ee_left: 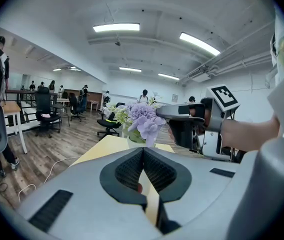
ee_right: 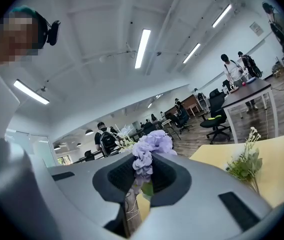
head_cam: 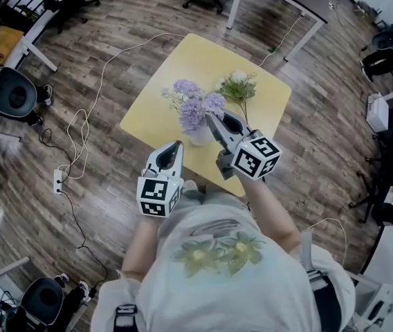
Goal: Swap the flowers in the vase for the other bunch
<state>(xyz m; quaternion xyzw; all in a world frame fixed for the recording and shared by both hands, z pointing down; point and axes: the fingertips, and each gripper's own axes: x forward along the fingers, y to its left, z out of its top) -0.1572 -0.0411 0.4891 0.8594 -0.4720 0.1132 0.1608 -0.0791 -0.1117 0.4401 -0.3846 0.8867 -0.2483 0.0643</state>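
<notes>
At the near edge of the yellow counter, the left gripper waits with its fingers pressed together and empty, apparently leaving room. Just beyond, the right gripper has its fingers narrowed on the bound stems of the purple bunch, seemingly to draw it from the vase. Farther back, the green-and-white bunch lies flat, a ready replacement.

Bright ceiling strip lights; edges fisheye-warped, dark.

Flowers in vase on table; other bunch just right
</notes>
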